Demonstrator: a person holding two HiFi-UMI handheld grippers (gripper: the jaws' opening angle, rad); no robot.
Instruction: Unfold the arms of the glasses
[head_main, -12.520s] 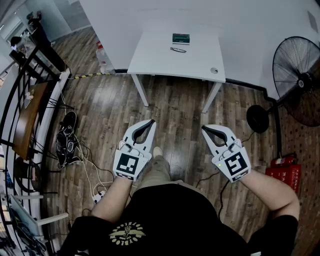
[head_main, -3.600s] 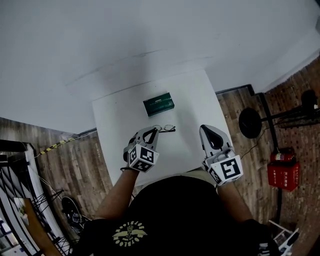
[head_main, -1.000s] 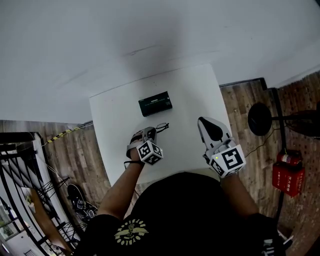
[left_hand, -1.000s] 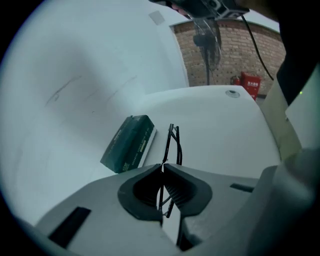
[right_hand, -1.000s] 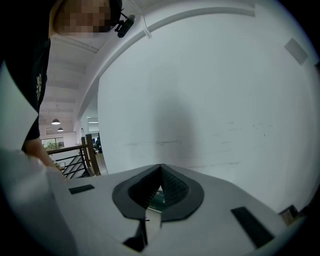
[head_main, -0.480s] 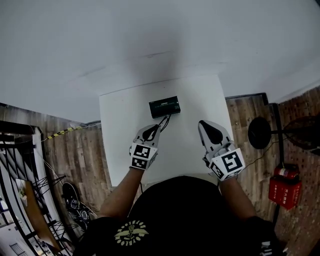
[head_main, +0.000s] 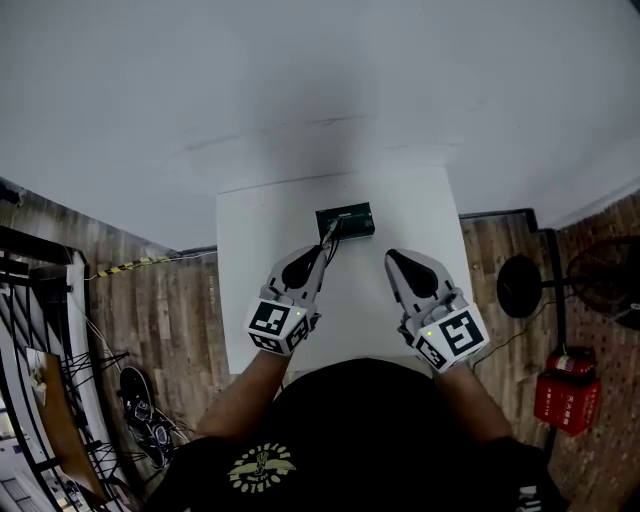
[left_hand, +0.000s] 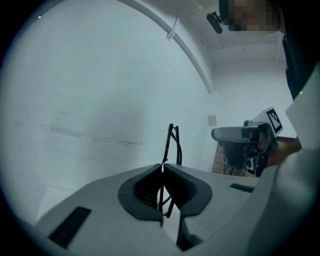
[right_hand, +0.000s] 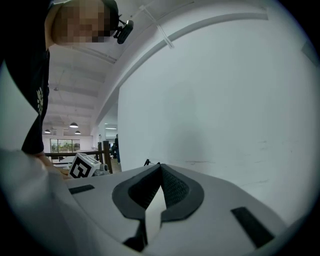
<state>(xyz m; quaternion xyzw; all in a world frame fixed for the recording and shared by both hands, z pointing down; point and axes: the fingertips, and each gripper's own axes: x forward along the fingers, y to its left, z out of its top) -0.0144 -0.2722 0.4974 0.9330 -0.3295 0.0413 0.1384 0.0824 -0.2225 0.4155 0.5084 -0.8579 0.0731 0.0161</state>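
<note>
Note the left gripper (left_hand: 162, 167) clamped on the glasses (left_hand: 171, 144), jaws nearly together, with the thin dark frame pinched between the pads and standing upright beyond the tips. Locate the glasses in the air above the white table (head_main: 250, 310), off the tabletop and in line with the dark green case (head_main: 345, 220) in the head view. Note the right gripper (right_hand: 160, 166) fully closed on nothing, beside the left and apart from the frame.

Treat as very light and thin, probably stiff across the front and springy along the arms. Expect easy twisting inside so narrow a pinch. Expect little surface for the pads and a slippery hold. Handle as fragile at the hinges and lenses. Avoid pressure on the lens faces.

Keep the left hold as the anchor. Cannot tell exactly which part of the frame sits between the pads. Open the right gripper first. Take one arm near its free tip, away from the hinge. Swing outward along the hinge's own arc. Apply no force past the stop. Repeat for the second arm.
</note>
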